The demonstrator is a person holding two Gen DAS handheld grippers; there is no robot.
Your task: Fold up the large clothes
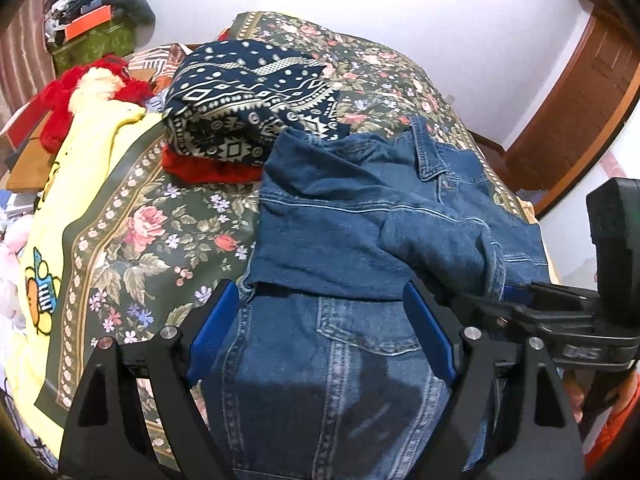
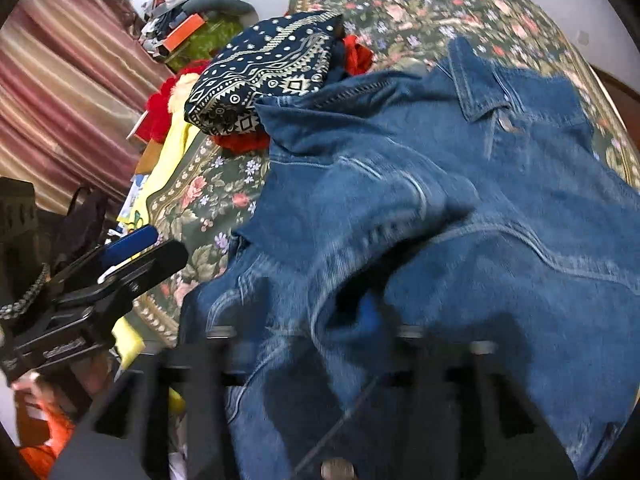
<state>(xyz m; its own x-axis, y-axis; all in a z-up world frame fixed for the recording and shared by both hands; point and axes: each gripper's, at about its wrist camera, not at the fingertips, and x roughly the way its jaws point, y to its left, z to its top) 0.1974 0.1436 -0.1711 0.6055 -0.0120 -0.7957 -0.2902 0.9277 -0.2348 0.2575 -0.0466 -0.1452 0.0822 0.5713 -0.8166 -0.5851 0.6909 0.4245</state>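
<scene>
A blue denim jacket (image 1: 360, 220) lies on the floral bedspread (image 1: 152, 232), both sleeves folded across its front, collar at the far right. My left gripper (image 1: 324, 332) is open, its blue pads on either side of the jacket's lower part, holding nothing. My right gripper (image 1: 516, 292) reaches in from the right and appears closed on the cuff of the folded sleeve. In the right wrist view the jacket (image 2: 460, 200) fills the frame and a sleeve fold (image 2: 360, 264) bunches between the blurred fingers (image 2: 372, 316). The left gripper (image 2: 132, 244) shows at the left there.
Behind the jacket is a folded navy patterned garment (image 1: 248, 96) on top of a red one (image 1: 208, 170). A yellow cloth (image 1: 68, 200) and a red plush toy (image 1: 92, 88) lie at the left. Clutter and a curtain (image 2: 60, 92) stand at the far left, a wooden door (image 1: 580, 100) at the right.
</scene>
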